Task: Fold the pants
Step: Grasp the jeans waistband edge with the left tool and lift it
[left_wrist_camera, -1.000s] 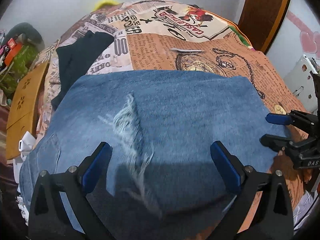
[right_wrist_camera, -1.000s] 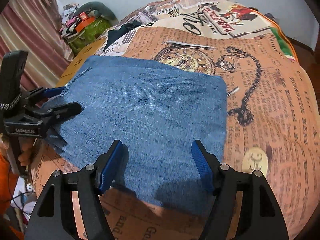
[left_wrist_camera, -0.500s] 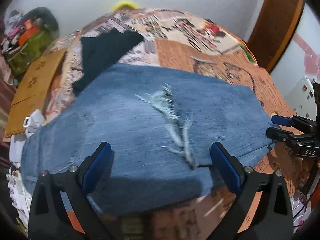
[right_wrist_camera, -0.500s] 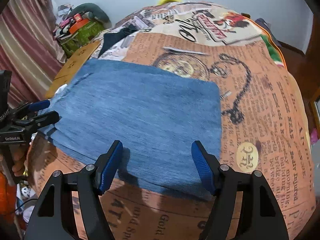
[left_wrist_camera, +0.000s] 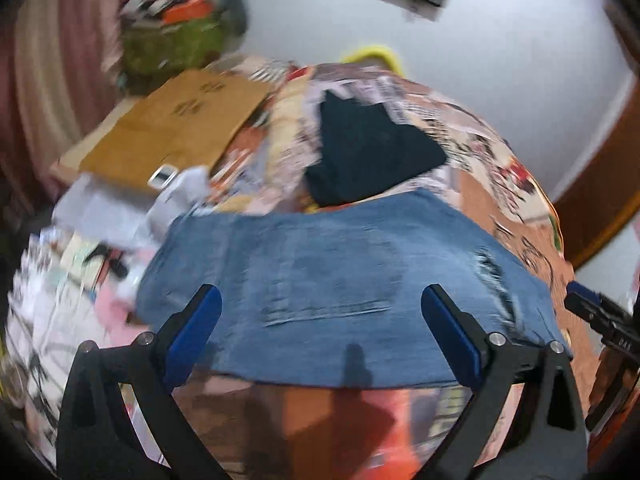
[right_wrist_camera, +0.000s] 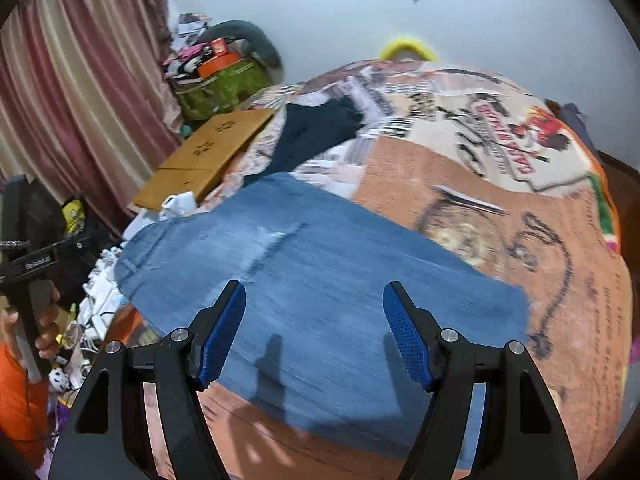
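Observation:
Folded blue jeans (left_wrist_camera: pixel 340 280) lie flat on the printed bedspread (left_wrist_camera: pixel 520 208), with a frayed rip near their right end. They also show in the right wrist view (right_wrist_camera: pixel 332 280). My left gripper (left_wrist_camera: pixel 320 328) is open and empty, held above the jeans' near edge. My right gripper (right_wrist_camera: pixel 316 332) is open and empty, above the near edge further right. The right gripper also shows at the right edge of the left wrist view (left_wrist_camera: pixel 600 316). The left gripper shows at the far left of the right wrist view (right_wrist_camera: pixel 36 260), in a hand.
A dark folded garment (left_wrist_camera: pixel 368 156) lies on the bed beyond the jeans. A cardboard sheet (left_wrist_camera: pixel 176 120) and white clutter (left_wrist_camera: pixel 120 208) sit by the bed's left side. A green bag (right_wrist_camera: pixel 220 84) and pink curtain (right_wrist_camera: pixel 80 72) stand at the back left.
Both grippers have pulled back and up from the jeans and swung left. The views now show more of the bed's left side and the wall. The jeans lie still.

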The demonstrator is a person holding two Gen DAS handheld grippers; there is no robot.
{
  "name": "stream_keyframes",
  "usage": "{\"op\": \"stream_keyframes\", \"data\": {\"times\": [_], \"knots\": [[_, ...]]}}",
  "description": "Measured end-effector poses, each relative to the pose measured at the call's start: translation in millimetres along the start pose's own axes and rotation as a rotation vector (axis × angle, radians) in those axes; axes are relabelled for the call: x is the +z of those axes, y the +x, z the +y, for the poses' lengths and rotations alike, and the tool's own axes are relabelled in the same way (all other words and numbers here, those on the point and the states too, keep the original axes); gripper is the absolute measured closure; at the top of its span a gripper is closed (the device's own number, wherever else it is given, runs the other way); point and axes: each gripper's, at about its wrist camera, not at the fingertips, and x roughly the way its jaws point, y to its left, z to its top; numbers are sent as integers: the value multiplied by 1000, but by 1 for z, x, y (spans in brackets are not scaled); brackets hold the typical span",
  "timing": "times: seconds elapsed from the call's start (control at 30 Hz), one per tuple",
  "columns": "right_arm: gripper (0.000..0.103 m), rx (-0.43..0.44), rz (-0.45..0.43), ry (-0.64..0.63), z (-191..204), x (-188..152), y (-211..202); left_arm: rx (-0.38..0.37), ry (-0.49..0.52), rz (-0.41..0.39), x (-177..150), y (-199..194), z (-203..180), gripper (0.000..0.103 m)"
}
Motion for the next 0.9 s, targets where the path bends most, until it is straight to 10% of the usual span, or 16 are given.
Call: {"op": "stream_keyframes", "data": {"times": [0.37, 0.9], "knots": [[30, 45, 103, -77, 48, -19, 49, -92, -347, 265, -55, 57, 92, 6], [28, 75, 115, -79, 51, -19, 54, -365, -492, 333, -54, 116, 115, 8]]}}
